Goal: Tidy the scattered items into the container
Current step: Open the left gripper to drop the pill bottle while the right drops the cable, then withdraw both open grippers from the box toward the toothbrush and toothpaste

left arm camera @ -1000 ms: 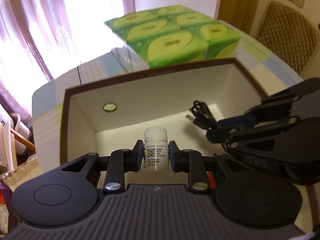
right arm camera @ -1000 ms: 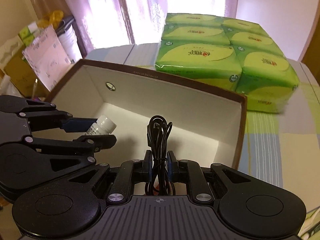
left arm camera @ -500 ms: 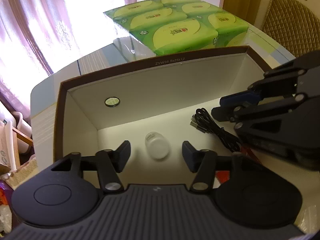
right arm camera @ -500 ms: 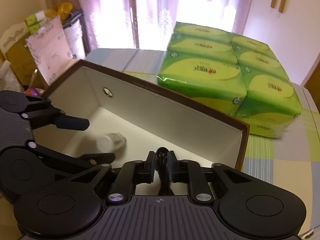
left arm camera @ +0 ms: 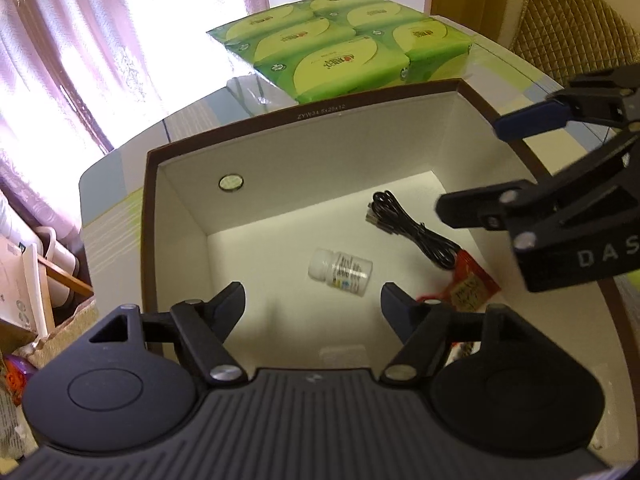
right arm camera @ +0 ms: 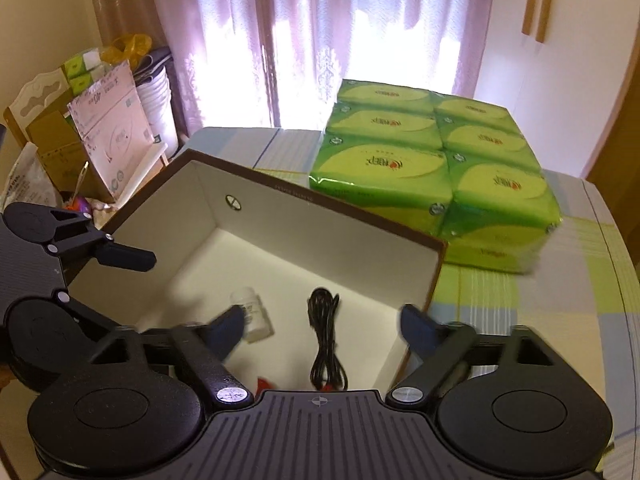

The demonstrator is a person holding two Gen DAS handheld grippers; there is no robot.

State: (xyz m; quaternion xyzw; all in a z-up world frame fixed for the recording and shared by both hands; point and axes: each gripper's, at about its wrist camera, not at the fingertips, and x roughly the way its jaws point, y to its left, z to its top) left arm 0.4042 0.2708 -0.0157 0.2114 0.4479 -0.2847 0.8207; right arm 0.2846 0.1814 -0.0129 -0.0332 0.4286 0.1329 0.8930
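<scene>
The left gripper (left arm camera: pixel 312 300) is hovering at lower centre of the left wrist view, jaws spread wide and holding nothing. Below it the box (left arm camera: pixel 320 110) is filling mid-frame; the pill bottle (left arm camera: pixel 341 272) is lying on its side on the box floor, with the coiled cable (left arm camera: pixel 416 232) to its right and a red packet (left arm camera: pixel 472 286) touching the cable's lower end. The right gripper is entering at right edge. Judged step: release and withdrawal. Lift straight up so the fingers are clearing the box walls and not dragging the contents.

In the right wrist view the right gripper (right arm camera: pixel 322 320) is also standing wide open and empty, directly above the cable (right arm camera: pixel 325 340), with the bottle (right arm camera: pixel 254 312) at lower left. The table (right arm camera: pixel 560 320) is showing a checked cloth; tissue packs (right arm camera: pixel 432 168) are sitting just behind the box, curtains (right arm camera: pixel 300 32) across the top, cardboard clutter at left.
</scene>
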